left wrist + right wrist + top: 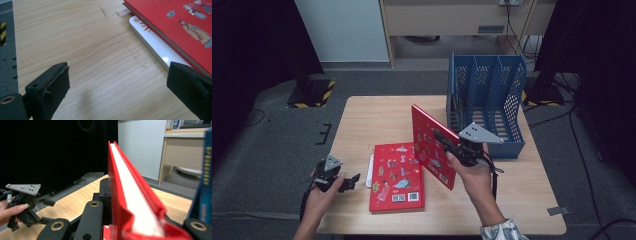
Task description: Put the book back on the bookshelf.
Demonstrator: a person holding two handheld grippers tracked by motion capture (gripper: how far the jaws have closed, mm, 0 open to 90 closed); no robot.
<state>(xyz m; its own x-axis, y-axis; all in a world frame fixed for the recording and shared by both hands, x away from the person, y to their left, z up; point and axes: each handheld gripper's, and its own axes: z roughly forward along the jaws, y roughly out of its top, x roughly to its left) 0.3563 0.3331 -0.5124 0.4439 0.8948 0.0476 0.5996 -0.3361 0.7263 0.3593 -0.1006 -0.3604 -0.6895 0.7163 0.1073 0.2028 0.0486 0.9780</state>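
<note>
Right gripper [451, 145] clamps red book [432, 145] — upright.

So the right gripper [125, 220] is clamped on a red hardcover book [130, 195], edge-on, white pages running away between the covers. Wooden surface [75, 200] sits below. Off to the left, a hand holds the other gripper [26, 202], grey plate on top. Blue rack edge [203, 190] on the right.

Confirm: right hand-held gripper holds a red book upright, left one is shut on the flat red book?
Not quite. The left hand-held gripper is open over bare table, beside the flat red book, as the left gripper view shows. The right hand-held gripper does hold the upright red book.
</note>
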